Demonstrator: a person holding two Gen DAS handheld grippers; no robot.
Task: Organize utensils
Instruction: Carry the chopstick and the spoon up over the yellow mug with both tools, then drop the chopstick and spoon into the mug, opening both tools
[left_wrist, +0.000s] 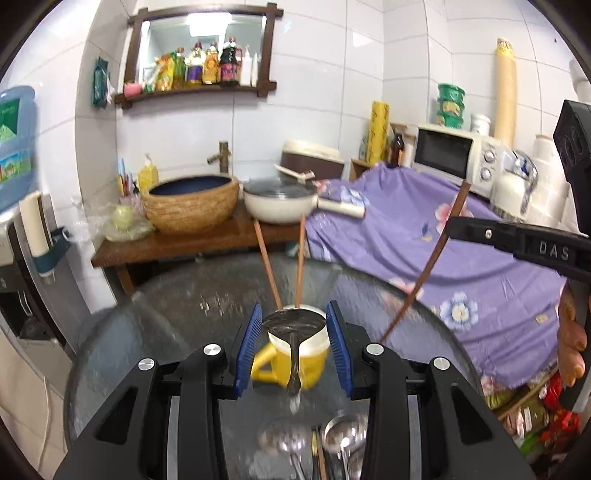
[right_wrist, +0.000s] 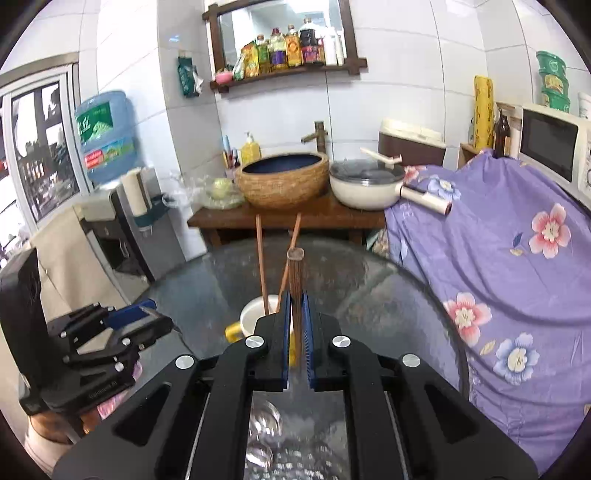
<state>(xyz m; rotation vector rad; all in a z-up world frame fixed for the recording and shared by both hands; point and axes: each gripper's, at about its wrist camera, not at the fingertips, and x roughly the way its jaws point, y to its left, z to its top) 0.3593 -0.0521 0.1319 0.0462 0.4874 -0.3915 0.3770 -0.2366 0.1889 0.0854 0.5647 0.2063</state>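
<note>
Right gripper (right_wrist: 297, 321) tight on chopstick (right_wrist: 296, 280)

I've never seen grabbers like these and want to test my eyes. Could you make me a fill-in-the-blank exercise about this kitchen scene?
1. The right gripper is shut on a dark ___.
2. Behind the metal spoon in the left gripper is a ___ mug.
3. That mug holds ___ lighter chopsticks.
4. The round table beneath has a ___ top.

Missing words: chopstick; yellow; two; glass
</note>
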